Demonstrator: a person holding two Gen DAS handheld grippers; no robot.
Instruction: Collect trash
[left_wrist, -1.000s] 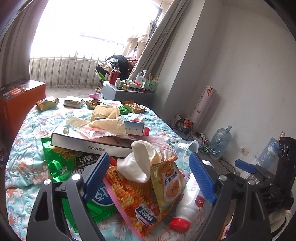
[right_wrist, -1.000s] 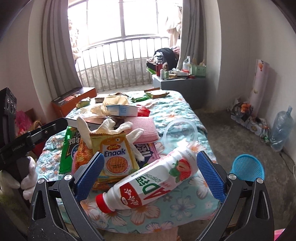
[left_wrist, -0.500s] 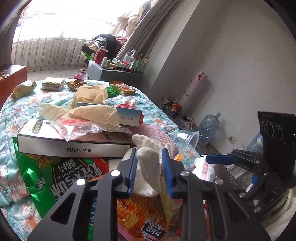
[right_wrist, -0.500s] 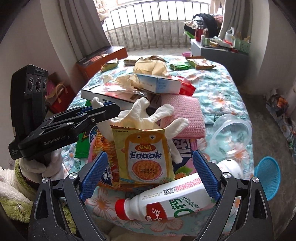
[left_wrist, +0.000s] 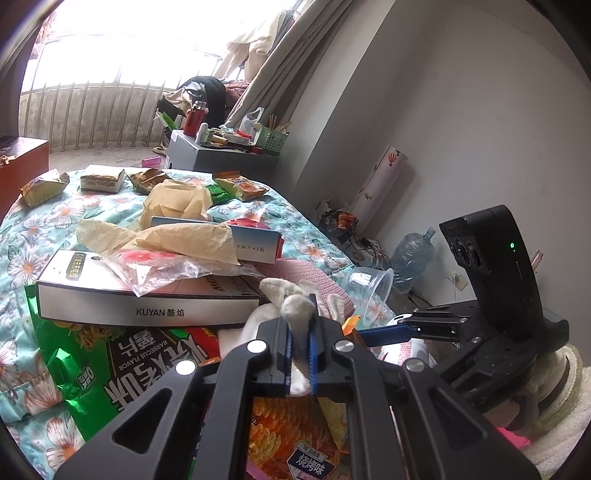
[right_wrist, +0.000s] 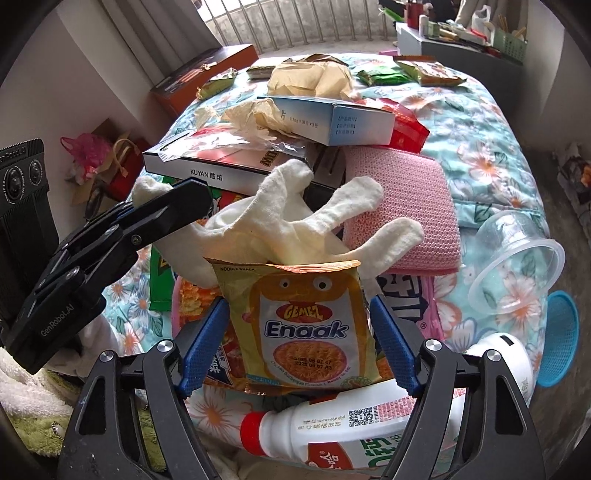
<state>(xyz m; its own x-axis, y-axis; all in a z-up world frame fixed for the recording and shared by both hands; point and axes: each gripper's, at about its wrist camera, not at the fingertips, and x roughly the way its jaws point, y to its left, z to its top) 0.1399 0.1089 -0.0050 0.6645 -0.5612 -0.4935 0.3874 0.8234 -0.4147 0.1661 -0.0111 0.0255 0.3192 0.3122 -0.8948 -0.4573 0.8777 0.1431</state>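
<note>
A white fabric glove (right_wrist: 295, 225) lies on a pile of wrappers at the near end of a floral-covered table (right_wrist: 491, 147). My left gripper (left_wrist: 300, 354) is shut on one finger of the glove (left_wrist: 295, 310); it also shows in the right wrist view (right_wrist: 173, 203). My right gripper (right_wrist: 299, 347) is open around a yellow Enaak noodle snack packet (right_wrist: 303, 328), its blue pads on either side without touching. A white drink bottle with a red cap (right_wrist: 351, 432) lies just below the right gripper.
A KUYAN box (left_wrist: 147, 295), a green crisp bag (left_wrist: 92, 354), a blue-white carton (right_wrist: 332, 114), a pink sponge cloth (right_wrist: 402, 206) and crumpled paper (left_wrist: 173, 236) crowd the table. A clear plastic cup (right_wrist: 517, 258) lies at the right edge. A blue basket (right_wrist: 561, 339) stands on the floor.
My left gripper moved forward and closed on a finger of the glove. My right gripper moved in and down toward the Enaak packet and narrowed its opening around it.
</note>
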